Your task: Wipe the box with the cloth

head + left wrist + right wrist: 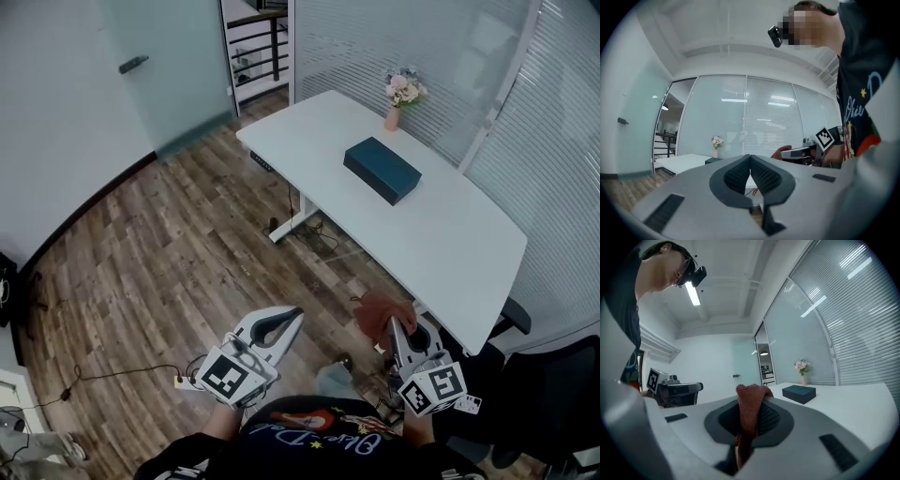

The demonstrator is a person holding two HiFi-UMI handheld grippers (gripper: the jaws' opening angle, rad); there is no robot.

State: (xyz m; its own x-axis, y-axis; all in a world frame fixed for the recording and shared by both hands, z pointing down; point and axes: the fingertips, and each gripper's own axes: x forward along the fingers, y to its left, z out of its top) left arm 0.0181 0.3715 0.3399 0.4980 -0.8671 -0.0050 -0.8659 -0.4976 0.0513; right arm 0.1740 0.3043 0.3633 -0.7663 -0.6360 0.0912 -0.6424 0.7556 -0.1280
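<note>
Even, cool ceiling light; both gripper views bend strongly and darken at their edges.

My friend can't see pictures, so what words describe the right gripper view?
The right gripper has its jaws closed on a reddish-brown cloth that sticks up between them. Beyond it, a dark box lies on a white table, with a small vase of pink flowers behind it.

White desk (450, 234), wood floor (169, 253)

Rough-knit cloth (749, 401), matt box (382, 170), smooth tabletop (450, 244), wood-grain floor (187, 253) w/ dull finish.
</note>
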